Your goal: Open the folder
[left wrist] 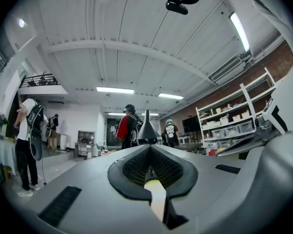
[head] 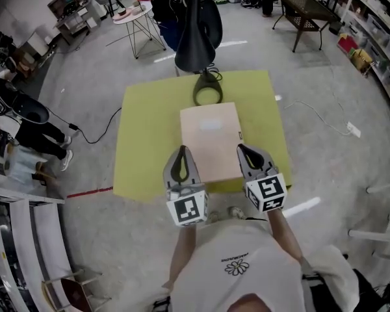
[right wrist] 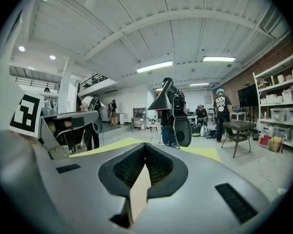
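A beige folder [head: 209, 140] lies shut and flat in the middle of the yellow-green table [head: 143, 135]. My left gripper [head: 181, 151] is shut, its tips over the folder's left edge near the front. At the folder's right edge, close to the front corner, my right gripper [head: 241, 149] is shut too. Neither holds anything. Through the slot under the shut jaws of the left gripper [left wrist: 147, 148], a strip of the folder [left wrist: 157, 204] shows. The right gripper [right wrist: 145, 146] gives the same sight of the folder [right wrist: 138, 193], with the table [right wrist: 112, 146] beyond.
A black ring-shaped stand [head: 207, 91] sits at the table's far edge, under a dark cone-shaped thing [head: 196, 38]. People stand beyond it. On the floor are a round side table [head: 140, 18], a dark table [head: 309, 8], shelves at the right and cables.
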The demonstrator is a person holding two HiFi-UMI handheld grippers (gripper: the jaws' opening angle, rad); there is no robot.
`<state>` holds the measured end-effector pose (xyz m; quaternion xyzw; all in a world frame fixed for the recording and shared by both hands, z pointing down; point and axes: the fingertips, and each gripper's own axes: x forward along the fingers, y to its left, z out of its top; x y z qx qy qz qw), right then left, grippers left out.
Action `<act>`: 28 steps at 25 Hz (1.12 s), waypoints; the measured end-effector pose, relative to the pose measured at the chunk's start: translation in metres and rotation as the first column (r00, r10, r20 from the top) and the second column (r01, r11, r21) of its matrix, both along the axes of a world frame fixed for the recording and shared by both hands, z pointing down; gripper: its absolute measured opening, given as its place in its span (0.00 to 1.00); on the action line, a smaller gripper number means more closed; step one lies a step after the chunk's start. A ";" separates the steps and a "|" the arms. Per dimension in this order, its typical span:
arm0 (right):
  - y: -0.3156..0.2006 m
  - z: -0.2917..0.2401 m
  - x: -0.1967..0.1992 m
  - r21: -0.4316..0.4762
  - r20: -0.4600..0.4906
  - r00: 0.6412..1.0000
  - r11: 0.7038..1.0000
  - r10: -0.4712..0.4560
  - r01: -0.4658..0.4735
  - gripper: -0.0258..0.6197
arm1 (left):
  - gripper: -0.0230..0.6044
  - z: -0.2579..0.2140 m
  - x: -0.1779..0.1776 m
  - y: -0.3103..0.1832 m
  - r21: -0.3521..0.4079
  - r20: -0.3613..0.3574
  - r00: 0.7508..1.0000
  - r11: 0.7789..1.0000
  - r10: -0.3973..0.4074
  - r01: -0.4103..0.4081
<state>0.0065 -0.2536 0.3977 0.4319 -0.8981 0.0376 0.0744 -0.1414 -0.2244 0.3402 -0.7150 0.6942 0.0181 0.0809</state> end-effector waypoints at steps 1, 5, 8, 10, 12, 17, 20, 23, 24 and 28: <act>-0.002 0.000 0.004 -0.005 0.017 1.000 1.000 0.003 -0.003 0.06 | 0.06 -0.001 0.002 -0.002 0.005 0.004 1.000 1.000 -0.004 0.004; -0.003 -0.009 0.018 0.006 0.143 0.989 1.000 -0.026 0.025 0.06 | 0.06 -0.004 0.016 -0.010 0.020 0.030 0.999 1.000 0.020 -0.021; -0.002 -0.001 0.032 -0.032 0.202 0.979 0.999 -0.002 0.009 0.06 | 0.06 0.001 0.030 -0.011 0.001 0.022 0.997 0.997 0.071 -0.071; -0.001 0.012 0.040 -0.094 0.230 0.973 0.995 0.004 0.018 0.06 | 0.12 0.012 0.042 -0.013 -0.047 0.049 0.987 0.987 0.153 -0.151; 0.000 0.024 0.047 -0.168 0.290 0.957 0.984 -0.001 0.052 0.08 | 0.21 0.029 0.060 -0.018 -0.128 0.082 0.953 0.952 0.290 -0.279; 0.000 0.069 0.072 -0.406 0.535 0.836 0.905 0.119 0.130 0.16 | 0.37 0.084 0.107 -0.016 -0.377 0.123 0.761 0.740 0.637 -0.557; 0.002 0.102 0.088 -0.532 0.715 0.638 0.815 0.286 0.231 0.14 | 0.40 0.122 0.131 0.001 -0.518 0.121 0.638 0.597 0.760 -0.613; 0.010 0.120 0.086 -0.535 0.774 0.554 0.784 0.306 0.314 0.14 | 0.42 0.167 0.139 0.017 -0.676 0.194 0.532 0.505 0.825 -0.537; 0.014 0.130 0.084 -0.556 0.756 0.577 0.769 0.309 0.316 0.14 | 0.42 0.180 0.139 0.021 -0.716 0.222 0.496 0.486 0.839 -0.501; 0.029 0.166 0.079 -0.624 0.719 0.601 0.703 0.348 0.340 0.13 | 0.42 0.211 0.136 0.029 -0.793 0.304 0.393 0.459 0.868 -0.401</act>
